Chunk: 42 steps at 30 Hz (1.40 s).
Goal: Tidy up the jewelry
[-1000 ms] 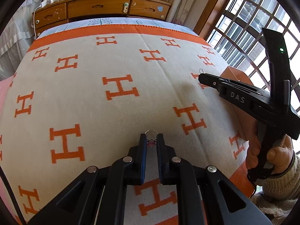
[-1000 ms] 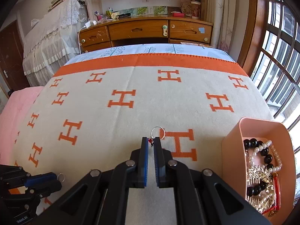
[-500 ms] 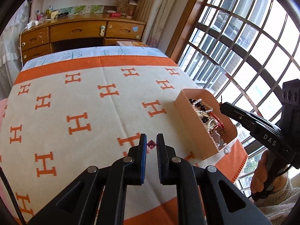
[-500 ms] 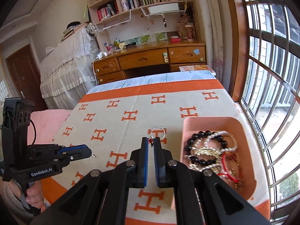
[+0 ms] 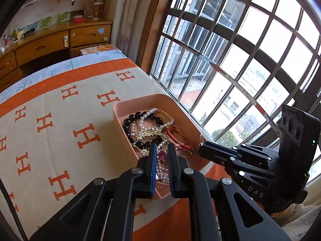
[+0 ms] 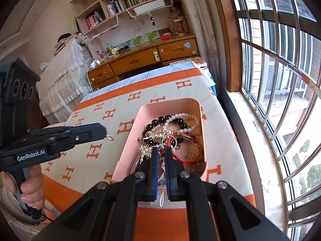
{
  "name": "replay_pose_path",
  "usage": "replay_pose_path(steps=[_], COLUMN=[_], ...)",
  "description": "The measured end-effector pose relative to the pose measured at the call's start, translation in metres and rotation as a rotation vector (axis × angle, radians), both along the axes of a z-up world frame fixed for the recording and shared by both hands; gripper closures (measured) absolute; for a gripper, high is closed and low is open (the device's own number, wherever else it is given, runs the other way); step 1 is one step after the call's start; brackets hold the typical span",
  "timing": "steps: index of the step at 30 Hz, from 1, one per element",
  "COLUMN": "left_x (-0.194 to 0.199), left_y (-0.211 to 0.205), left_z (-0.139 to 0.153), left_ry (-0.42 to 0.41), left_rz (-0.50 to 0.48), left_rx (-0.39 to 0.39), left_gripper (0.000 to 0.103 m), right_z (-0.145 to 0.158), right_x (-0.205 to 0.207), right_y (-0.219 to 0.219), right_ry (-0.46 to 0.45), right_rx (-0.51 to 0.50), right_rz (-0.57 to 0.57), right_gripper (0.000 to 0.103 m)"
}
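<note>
Left wrist view: left gripper [image 5: 162,150] clamped on a small pink-stoned earring [image 5: 161,155], above the near end of the pink tray [image 5: 118,112] of beads.

Right wrist view: right gripper [image 6: 161,150] clamped on a ringed red-stoned earring [image 6: 169,140], over the tray's [image 6: 136,118] near half on the H-patterned blanket [image 6: 96,140].

A home bedroom. A bed [image 6: 124,108] under an orange-and-cream blanket fills the middle. A wooden dresser [image 6: 144,58] and bookshelves [image 6: 128,0] stand at upper centre, a barred window [image 6: 280,80] at right.

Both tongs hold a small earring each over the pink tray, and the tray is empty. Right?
Not quite: the pink plastic tray is not empty. The right wrist view shows a heap of bead bracelets in it. Both tongs, left and right, do hold earrings.
</note>
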<state>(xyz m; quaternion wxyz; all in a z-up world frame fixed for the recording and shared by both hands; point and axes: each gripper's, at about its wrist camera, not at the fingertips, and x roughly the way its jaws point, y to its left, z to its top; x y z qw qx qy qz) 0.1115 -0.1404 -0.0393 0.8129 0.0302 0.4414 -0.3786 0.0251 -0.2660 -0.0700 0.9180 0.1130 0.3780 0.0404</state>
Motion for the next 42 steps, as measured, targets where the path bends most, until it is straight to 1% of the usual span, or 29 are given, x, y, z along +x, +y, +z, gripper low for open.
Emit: replay_pose_path(steps=[4, 6, 7, 8, 10, 12, 13, 14, 18, 21, 22, 23, 27, 28, 32, 35, 38, 42], left_x=[-0.001, -0.001, -0.001, -0.001, 0.0, 0.002, 0.003, 0.003, 0.0, -0.005, -0.006, -0.009, -0.021, -0.024, -0.041, -0.05, -0.058, -0.068], left_y=[-0.018, -0.022, -0.023, -0.023, -0.022, -0.017, -0.013, -0.009, 0.011, 0.031, 0.038, 0.045, 0.071, 0.078, 0.099, 0.111, 0.122, 0.128], left_z=[-0.012, -0.015, -0.016, -0.017, -0.018, -0.018, -0.017, -0.016, -0.011, -0.005, -0.003, 0.0, 0.011, 0.014, 0.026, 0.032, 0.036, 0.039], left_ry=[0.027, 0.035, 0.038, 0.039, 0.041, 0.043, 0.041, 0.034, -0.006, -0.042, -0.055, -0.071, -0.128, -0.138, -0.187, -0.201, -0.193, -0.202], left_rz=[-0.028, -0.032, -0.028, -0.022, -0.005, 0.017, 0.036, 0.056, 0.136, 0.225, 0.257, 0.29, 0.407, 0.439, 0.545, 0.616, 0.662, 0.676], left_rx=[0.03, 0.029, 0.03, 0.029, 0.033, 0.037, 0.036, 0.038, 0.061, 0.088, 0.1, 0.111, 0.142, 0.146, 0.177, 0.213, 0.206, 0.208], left_gripper=[0.095, 0.094, 0.091, 0.083, 0.075, 0.064, 0.055, 0.049, 0.042, 0.029, 0.021, 0.015, 0.005, 0.001, 0.001, 0.001, 0.001, 0.001], right_z=[-0.007, -0.007, -0.006, -0.007, -0.006, -0.005, -0.005, -0.005, -0.005, -0.004, -0.002, -0.001, 0.006, 0.008, 0.018, 0.028, 0.037, 0.046], right_x=[0.0, 0.0, 0.0, -0.003, -0.005, -0.006, -0.005, -0.005, 0.0, 0.003, 0.004, 0.004, 0.008, 0.01, 0.015, 0.014, 0.008, -0.003], right_y=[0.002, 0.001, 0.0, -0.002, -0.007, -0.011, -0.012, -0.013, -0.013, -0.006, -0.003, 0.001, 0.016, 0.019, 0.032, 0.046, 0.059, 0.076], right_ry=[0.009, 0.004, -0.001, -0.008, -0.022, -0.032, -0.034, -0.033, -0.024, -0.021, -0.02, -0.021, -0.009, 0.003, 0.035, 0.045, 0.03, 0.003], right_rx=[-0.032, -0.027, -0.026, -0.022, -0.009, 0.006, 0.015, 0.026, 0.067, 0.071, 0.076, 0.083, 0.091, 0.093, 0.151, 0.148, 0.15, 0.105], right_rz=[0.041, 0.056, 0.053, 0.048, 0.041, 0.034, 0.032, 0.03, 0.039, 0.055, 0.062, 0.072, 0.099, 0.099, 0.122, 0.128, 0.147, 0.153], right_gripper=[0.096, 0.093, 0.087, 0.08, 0.076, 0.076, 0.076, 0.076, 0.076, 0.076, 0.076, 0.076, 0.076, 0.076, 0.076, 0.074, 0.069, 0.069])
